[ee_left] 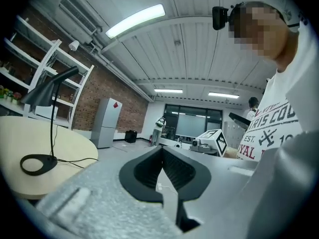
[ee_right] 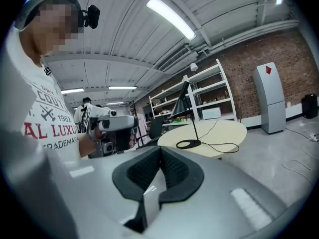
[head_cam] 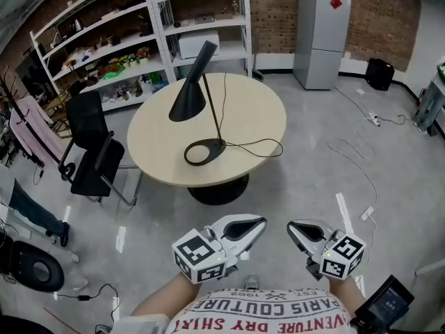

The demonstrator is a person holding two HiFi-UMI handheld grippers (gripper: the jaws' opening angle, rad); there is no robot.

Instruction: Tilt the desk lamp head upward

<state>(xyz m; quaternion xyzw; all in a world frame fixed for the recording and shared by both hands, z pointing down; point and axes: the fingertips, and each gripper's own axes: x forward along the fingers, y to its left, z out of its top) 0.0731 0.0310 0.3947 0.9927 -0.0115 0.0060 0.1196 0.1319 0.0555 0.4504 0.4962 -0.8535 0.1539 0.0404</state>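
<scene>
My left hand-held gripper (head_cam: 259, 224) and right hand-held gripper (head_cam: 293, 228), both closed on nothing, are well short of the far, untilted lamp head (head_cam: 191, 92).

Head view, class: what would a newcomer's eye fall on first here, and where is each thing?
The tall black desk lamp with a cone shade stands out first, near the middle of the round pale wooden table, its head tilted downward. Next come the left gripper and the right gripper, low in the picture, both shut and empty, short of the table.
</scene>
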